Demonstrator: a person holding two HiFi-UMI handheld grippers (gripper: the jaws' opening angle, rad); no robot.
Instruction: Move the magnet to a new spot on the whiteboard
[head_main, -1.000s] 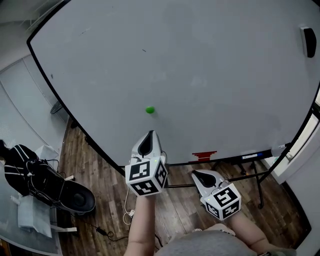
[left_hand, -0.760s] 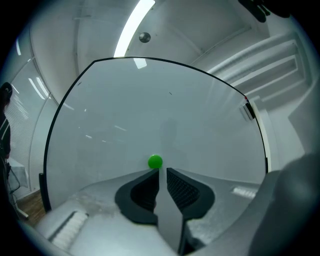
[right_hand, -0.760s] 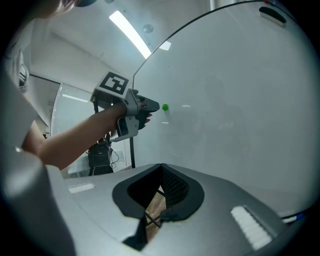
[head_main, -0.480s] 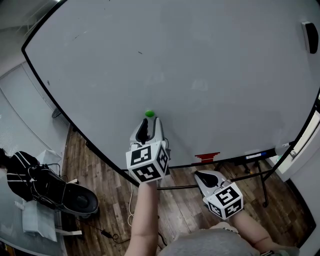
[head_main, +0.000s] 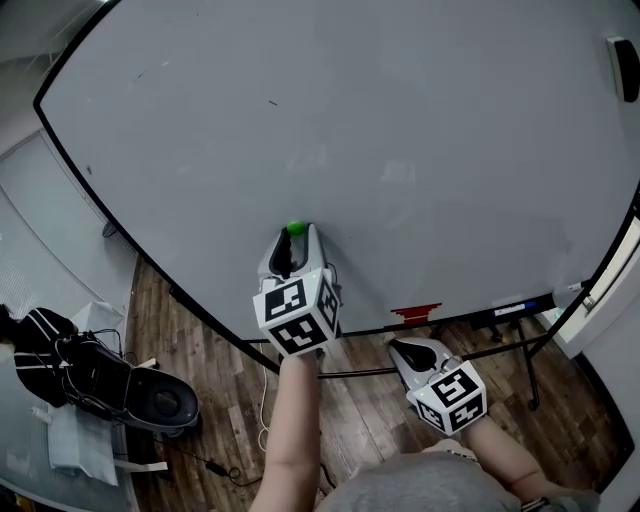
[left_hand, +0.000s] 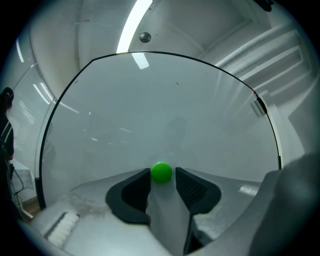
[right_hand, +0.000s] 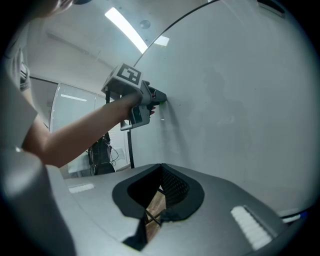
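A small round green magnet (head_main: 295, 228) sticks on the lower middle of the large whiteboard (head_main: 400, 130). My left gripper (head_main: 298, 236) points level at the board. Its jaws have just been opening and now stand open on either side of the magnet (left_hand: 161, 172), the dark pads (left_hand: 189, 186) not pressing on it. In the right gripper view the left gripper (right_hand: 157, 98) shows at the board with a speck of green at its tips. My right gripper (head_main: 405, 350) hangs lower and to the right, away from the board, shut (right_hand: 161, 167) with nothing in it.
A black eraser (head_main: 622, 68) sits at the board's upper right. The tray at the board's bottom edge bears a red item (head_main: 412, 313) and a marker (head_main: 515, 308). On the wooden floor at left lie a black bag (head_main: 45, 340) and a round black object (head_main: 165, 402).
The left gripper has moved up and forward to the board; its jaws went from shut to open, and the magnet now sits between their tips. The right gripper has hardly moved.
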